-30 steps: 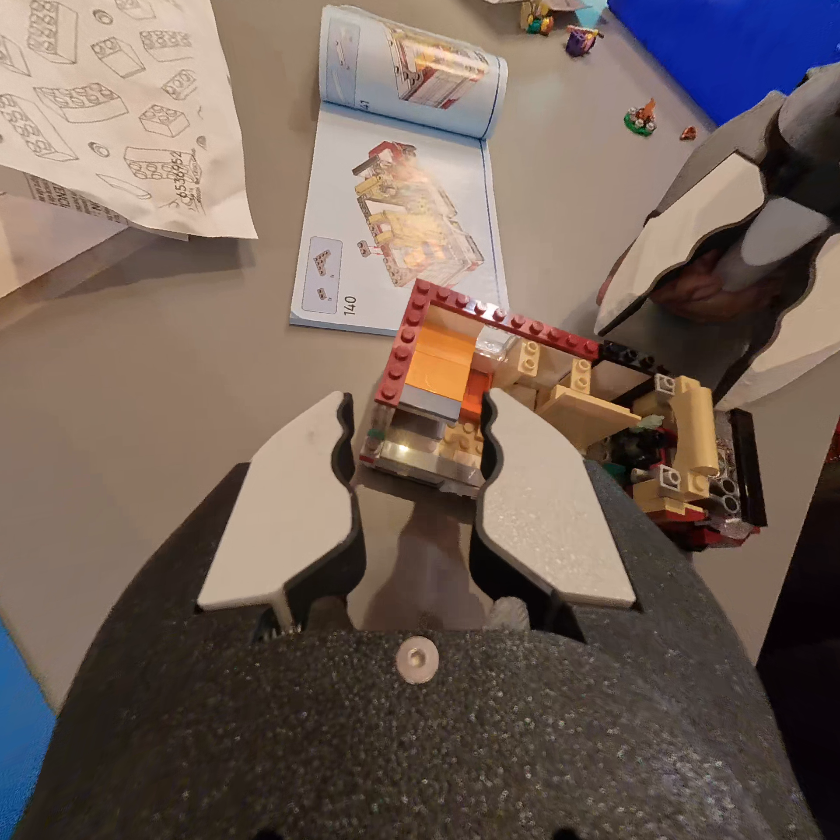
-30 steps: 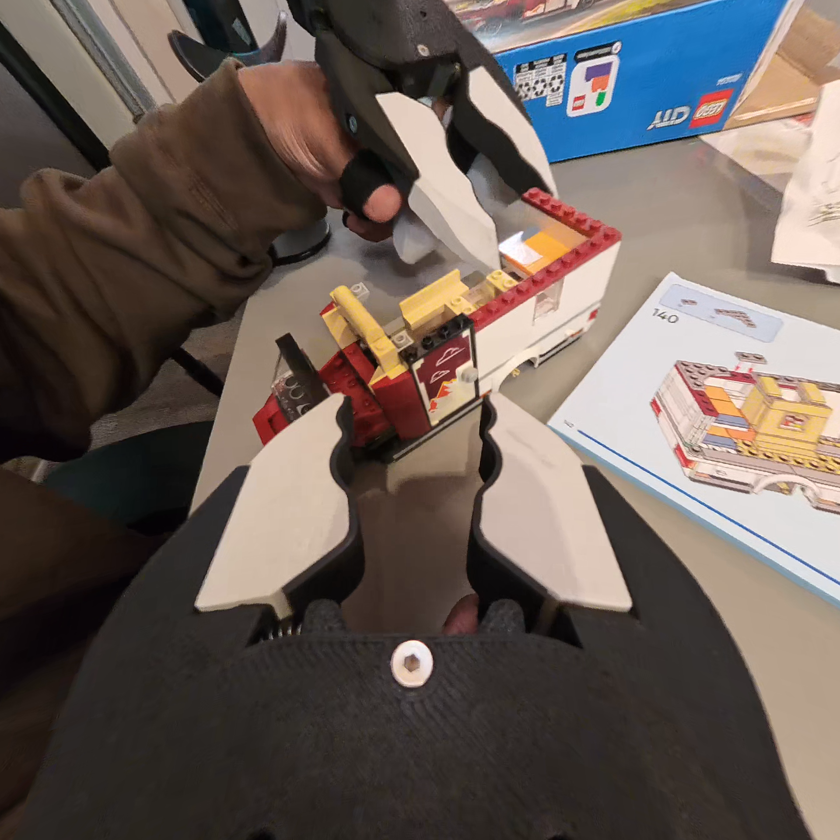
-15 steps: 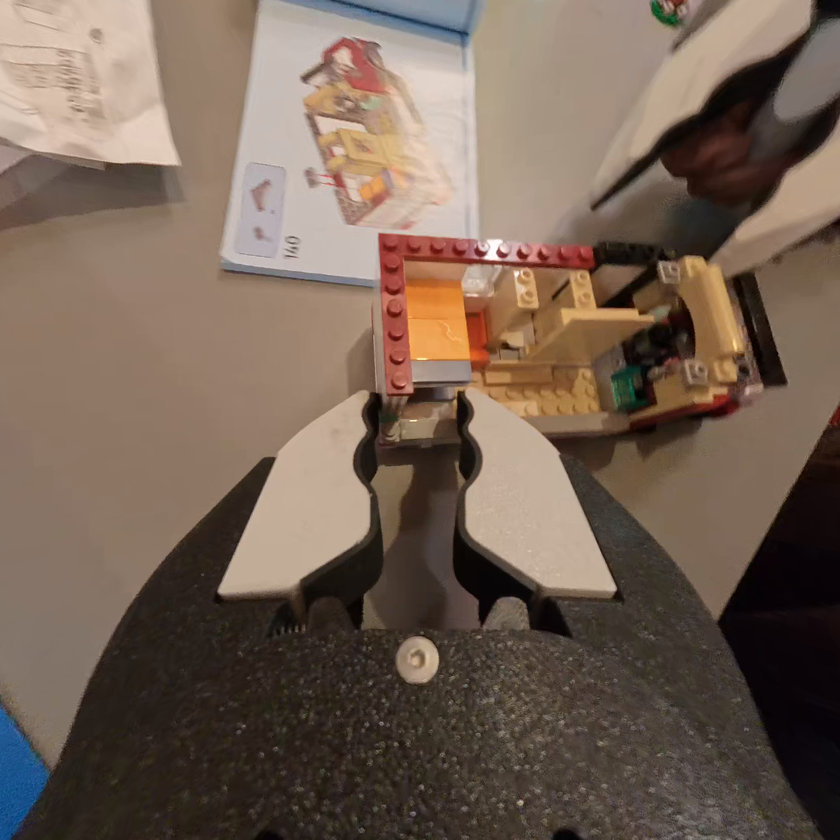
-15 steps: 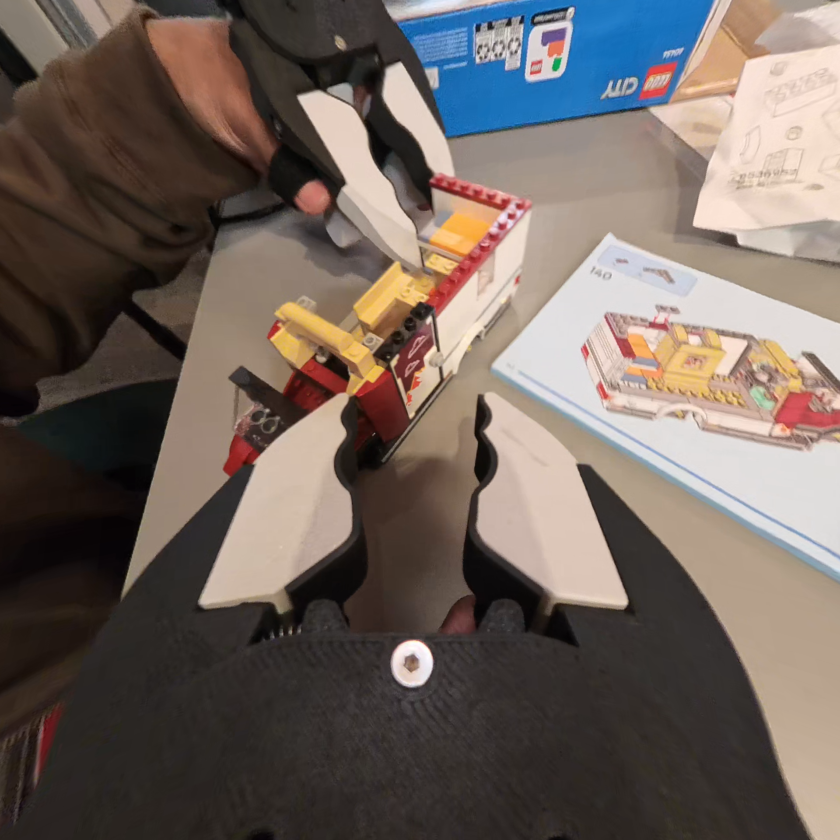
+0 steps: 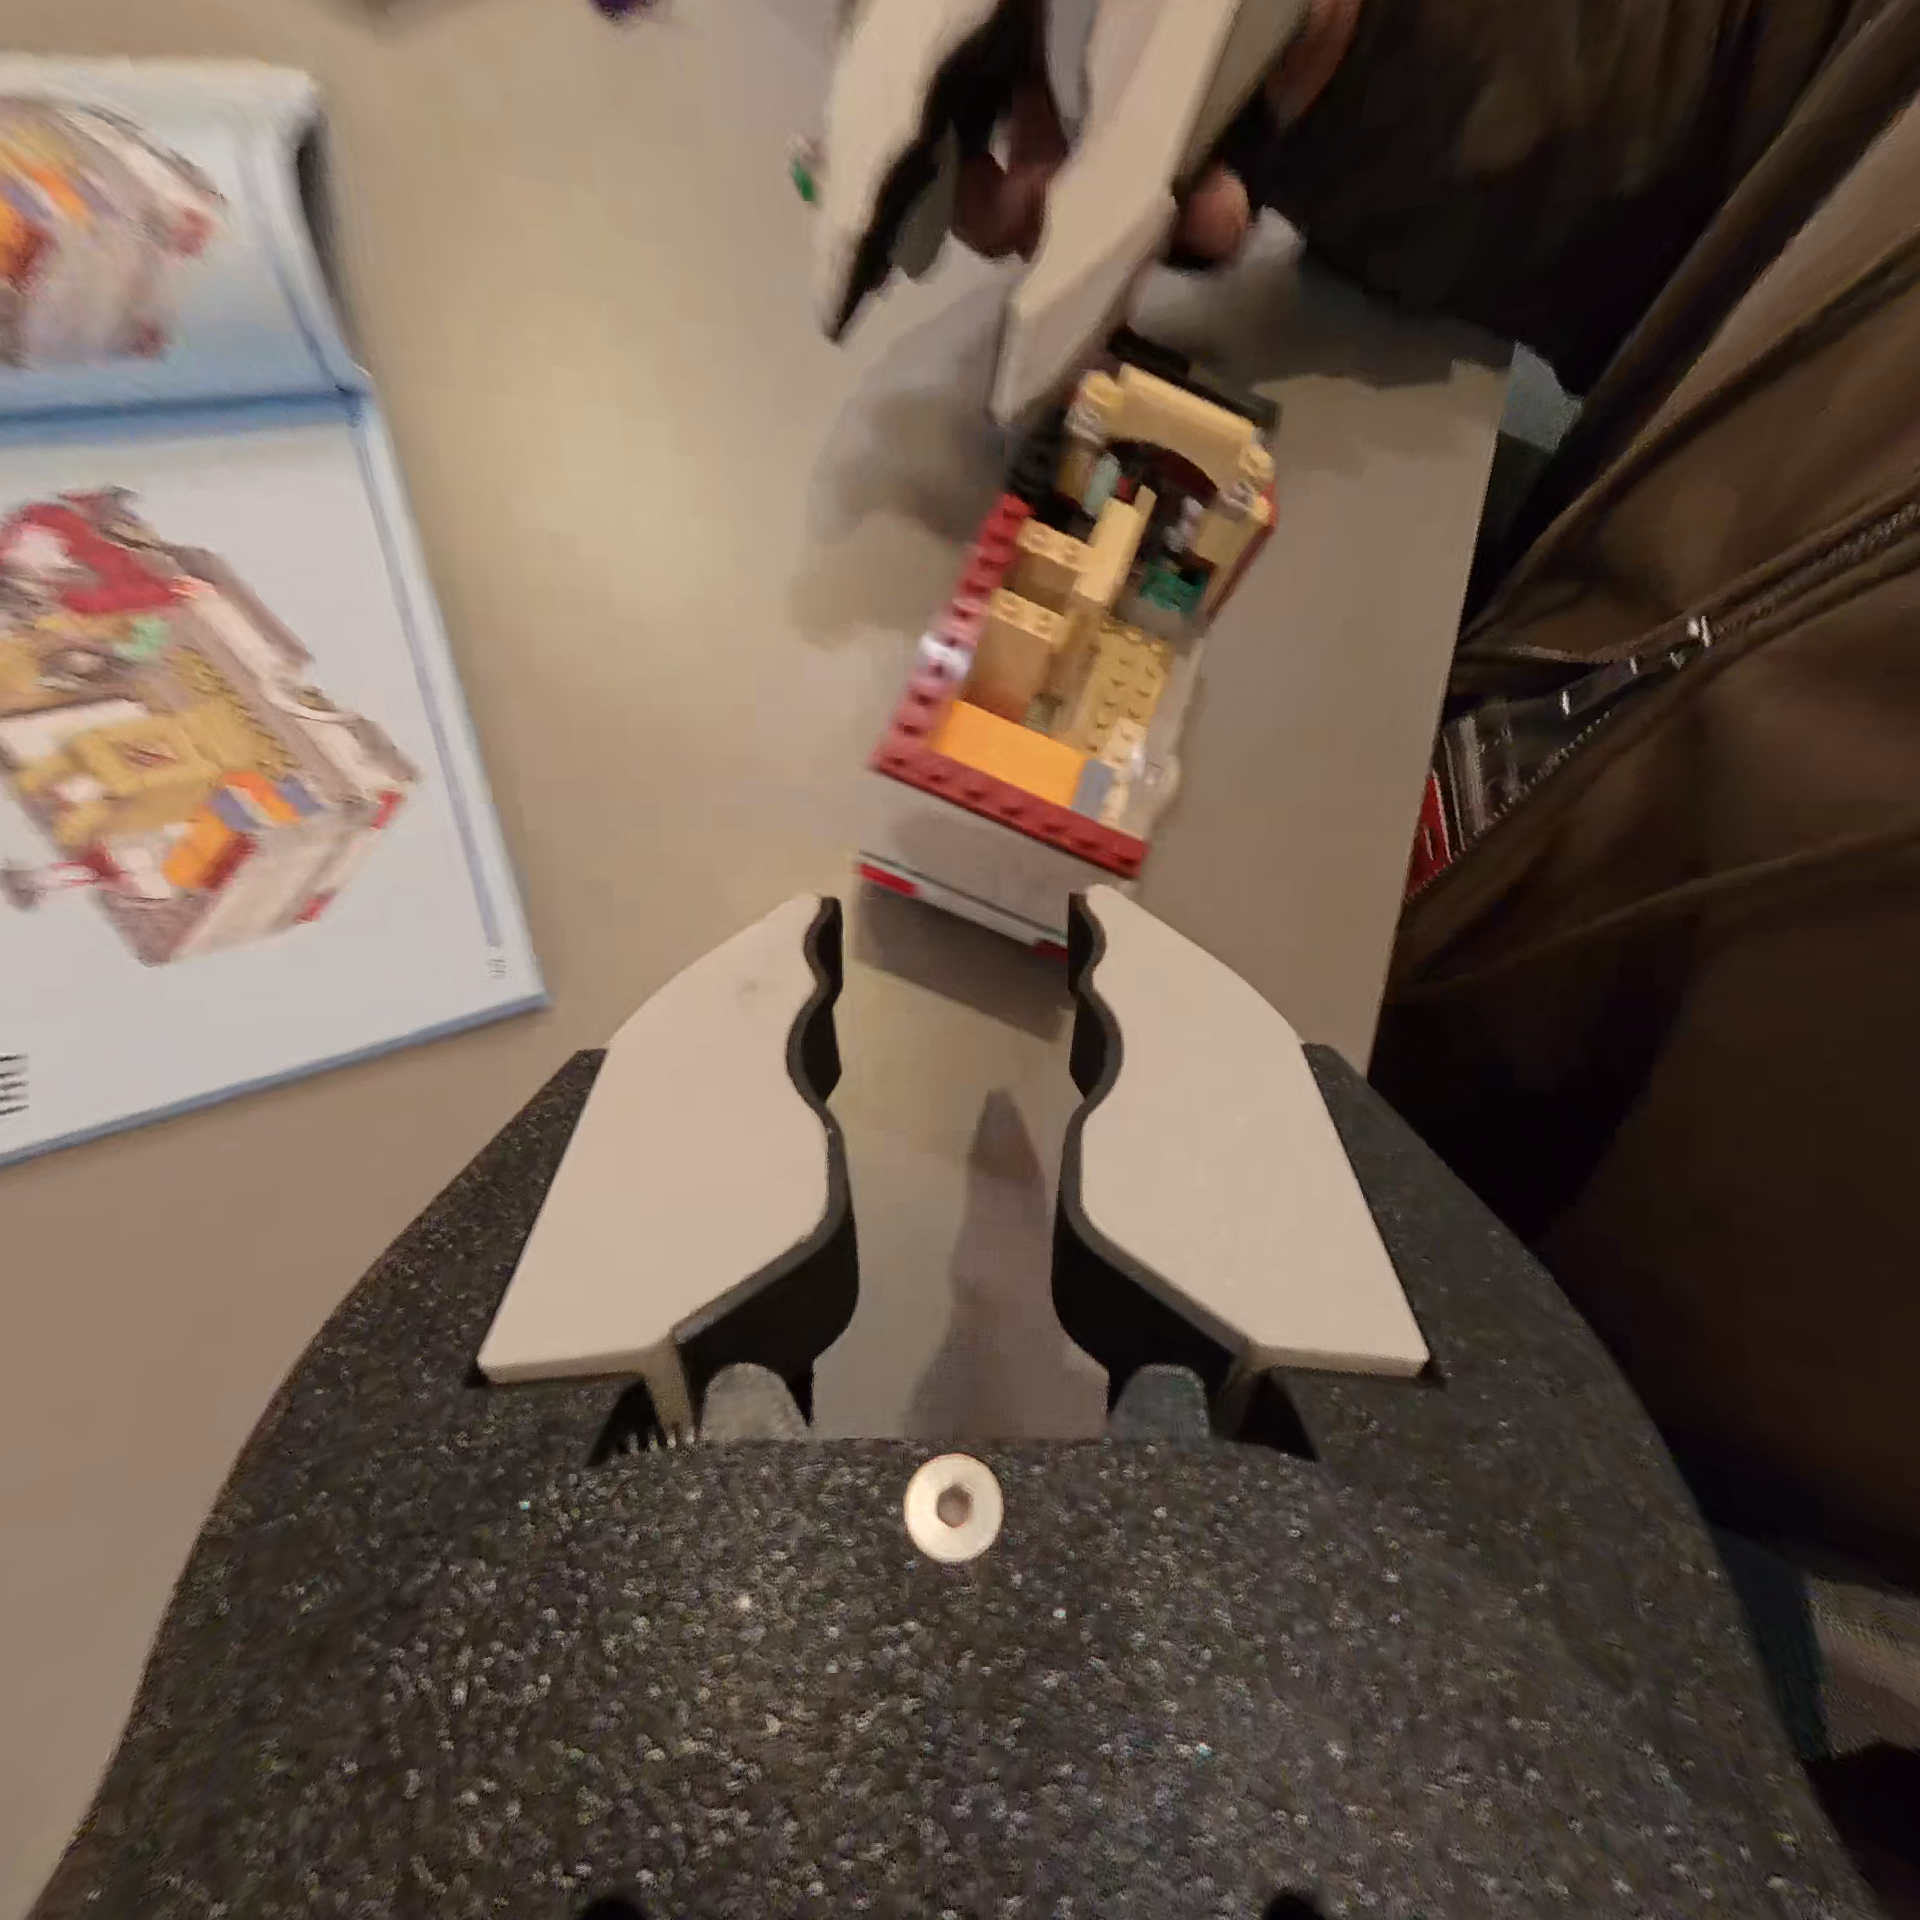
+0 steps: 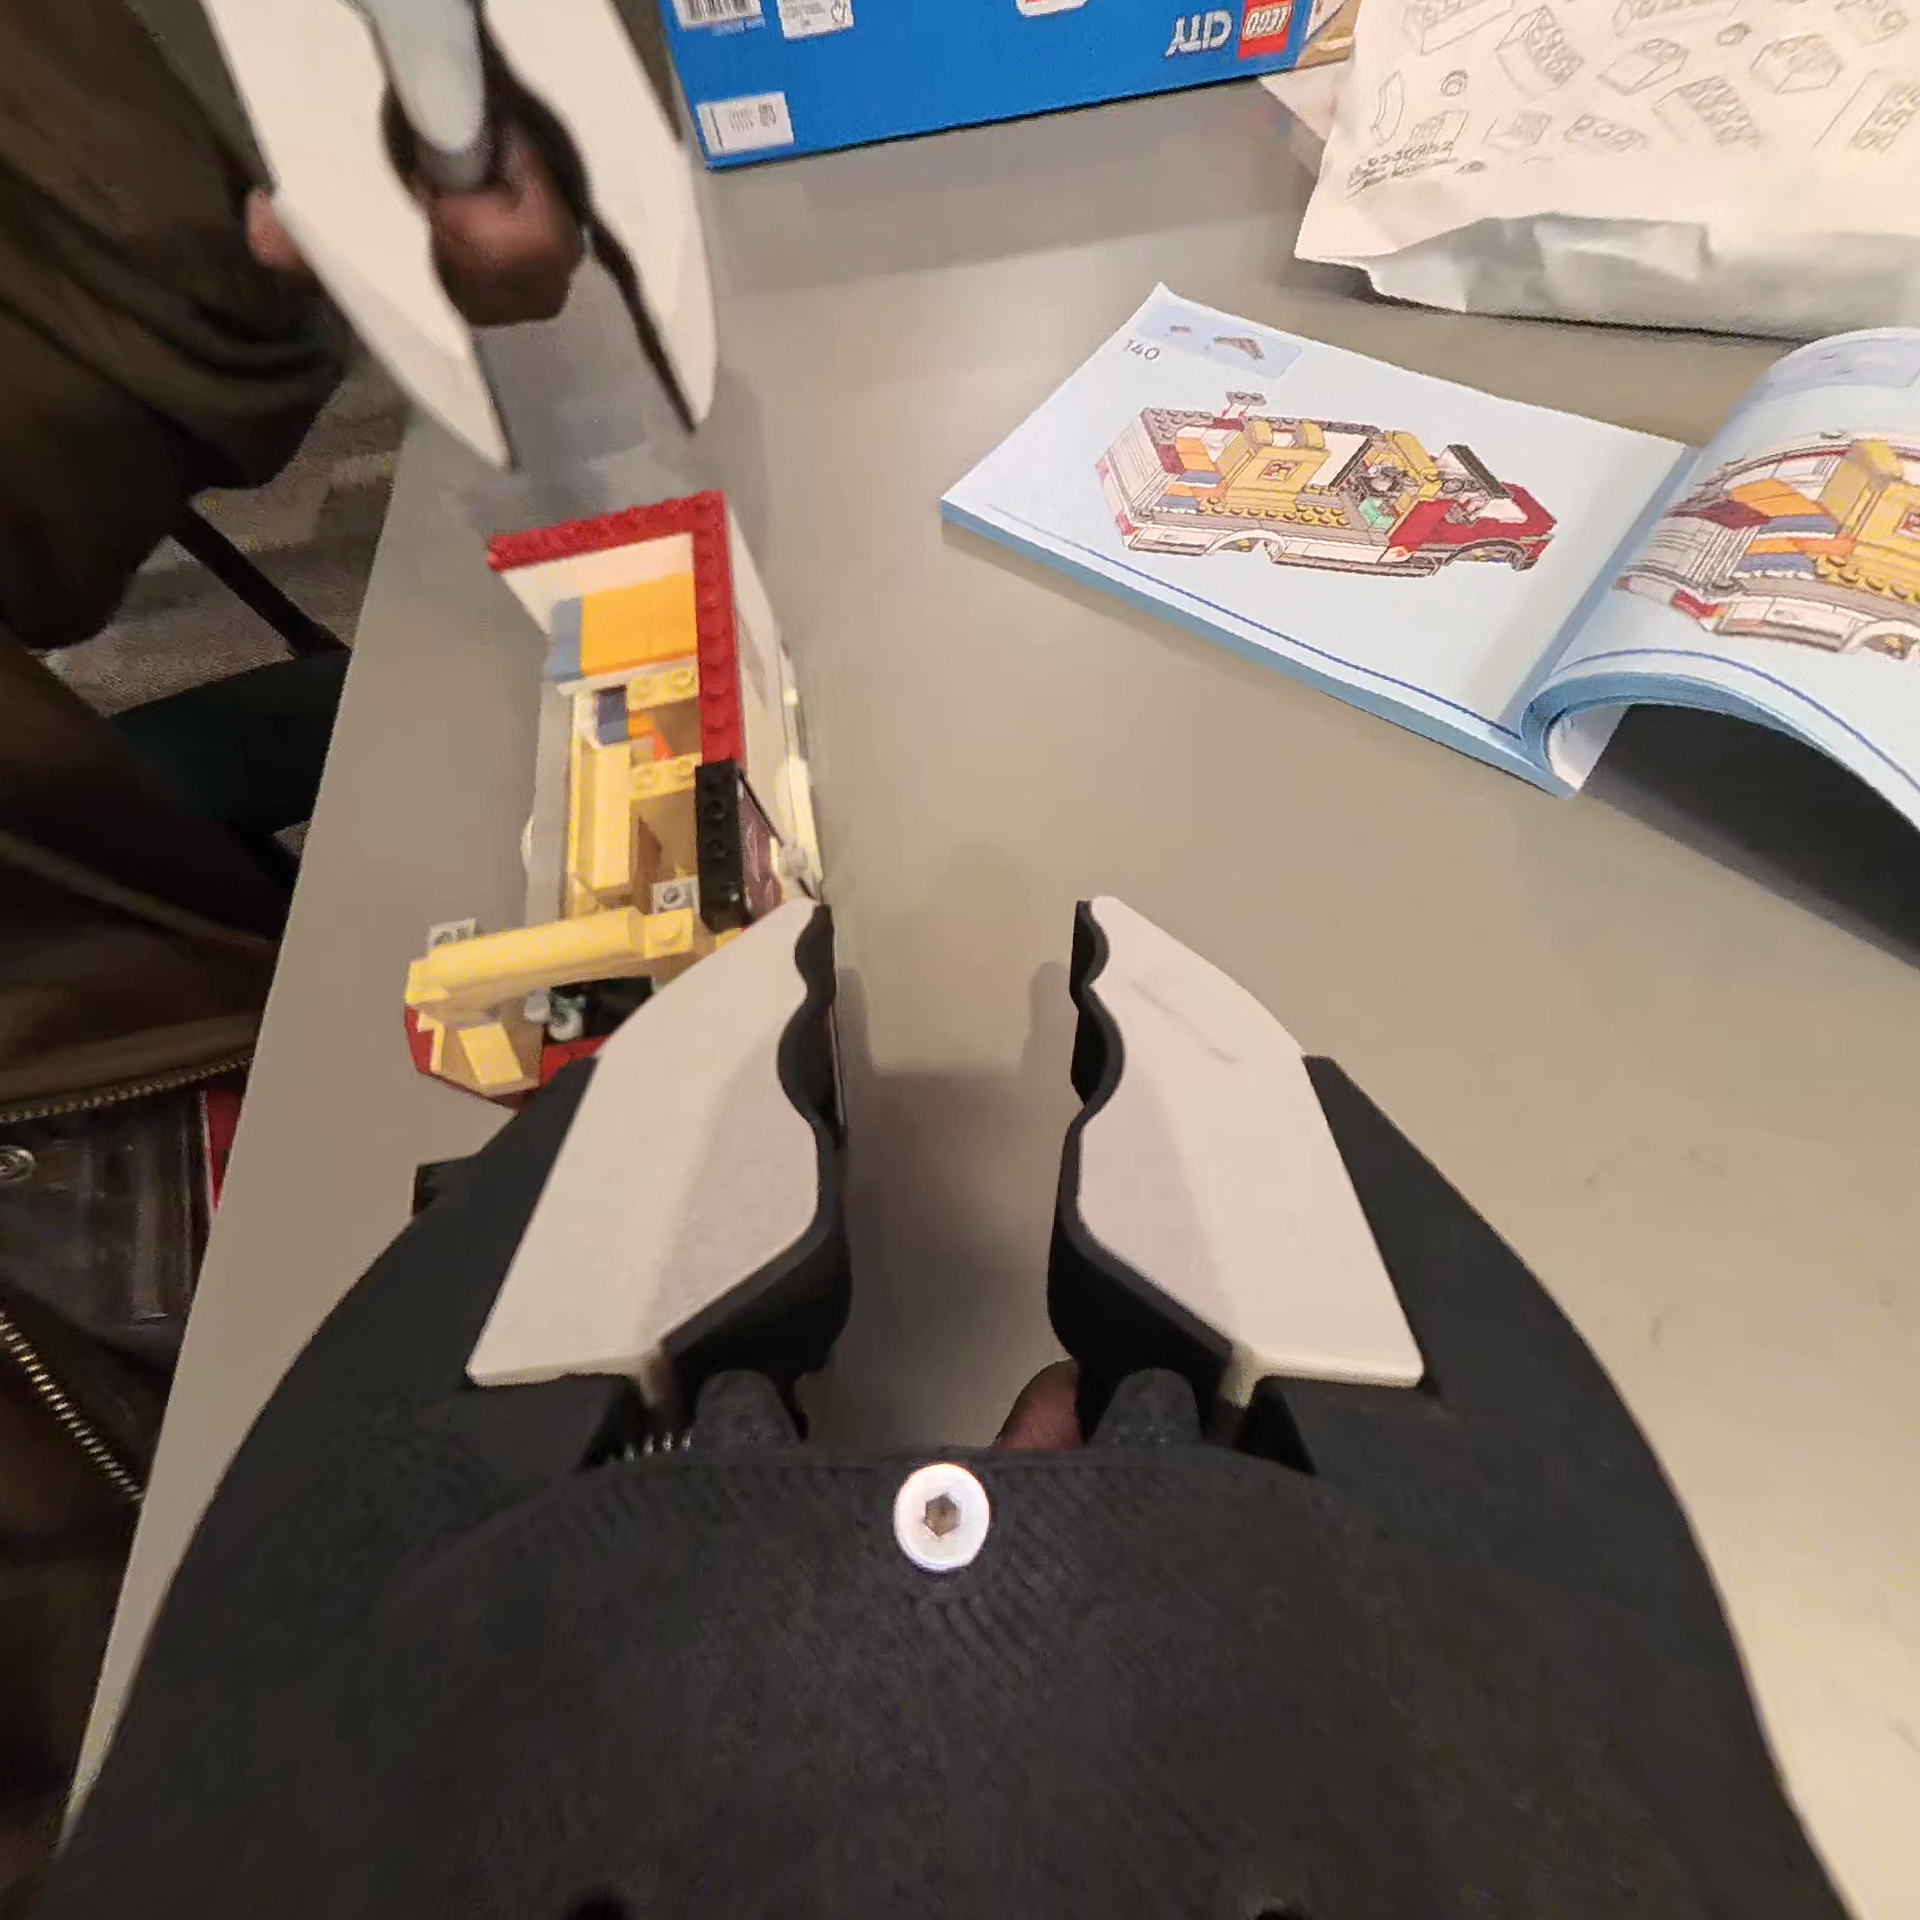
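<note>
1. At the far left of the left wrist view an open instruction booklet (image 5: 208, 623) lies flat on the grey table (image 5: 623, 520); its pages are blurred.
2. In the middle, the left gripper (image 5: 951, 914) has its jaws moderately apart and nothing is between them. The white rear end of the brick-built vehicle (image 5: 1070, 665) stands just beyond its fingertips; it seems not to touch them, but the blur makes this uncertain.
3. The vehicle has no roof, a dark red rim and orange and tan parts inside, and it stands near the table edge, beside a brown jacket (image 5: 1714, 727).
4. In the right wrist view the same vehicle (image 6: 644, 748) is at the left, and the left finger (image 6: 717, 1039) of the right gripper (image 6: 951, 914) covers part of its front.
5. The right gripper is also moderately open, with only bare table between its pads.
6. Further right lies the booklet (image 6: 1351, 540), with a blue box (image 6: 935, 62) and a white paper bag (image 6: 1610, 156) behind.
</note>
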A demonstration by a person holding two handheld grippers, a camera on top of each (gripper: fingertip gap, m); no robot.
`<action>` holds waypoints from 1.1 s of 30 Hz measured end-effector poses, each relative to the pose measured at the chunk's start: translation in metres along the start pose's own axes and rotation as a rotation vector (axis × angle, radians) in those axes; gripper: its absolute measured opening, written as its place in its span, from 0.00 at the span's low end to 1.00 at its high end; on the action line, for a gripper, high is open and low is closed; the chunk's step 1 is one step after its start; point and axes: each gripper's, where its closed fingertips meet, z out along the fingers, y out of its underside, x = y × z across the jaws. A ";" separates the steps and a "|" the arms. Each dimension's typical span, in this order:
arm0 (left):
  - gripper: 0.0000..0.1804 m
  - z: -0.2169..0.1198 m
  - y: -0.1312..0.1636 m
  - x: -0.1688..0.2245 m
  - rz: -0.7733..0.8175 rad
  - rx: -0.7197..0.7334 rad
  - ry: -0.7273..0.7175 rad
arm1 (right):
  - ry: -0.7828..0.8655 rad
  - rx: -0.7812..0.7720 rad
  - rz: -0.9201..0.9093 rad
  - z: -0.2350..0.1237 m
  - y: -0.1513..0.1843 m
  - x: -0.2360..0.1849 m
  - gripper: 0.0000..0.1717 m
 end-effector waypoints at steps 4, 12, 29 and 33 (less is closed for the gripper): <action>0.29 -0.029 -0.025 -0.075 -0.043 0.085 -0.213 | -0.004 0.019 0.007 -0.002 0.000 0.003 0.25; 0.40 -0.016 -0.083 -0.229 -0.051 0.317 -0.408 | 0.182 0.092 -0.071 0.003 -0.011 0.028 0.24; 0.38 0.012 -0.032 -0.197 0.050 0.054 -0.311 | 0.276 0.185 0.033 0.035 -0.041 0.071 0.26; 0.38 0.013 -0.010 -0.198 0.021 -0.084 -0.309 | 0.285 0.174 0.068 0.039 -0.042 0.078 0.25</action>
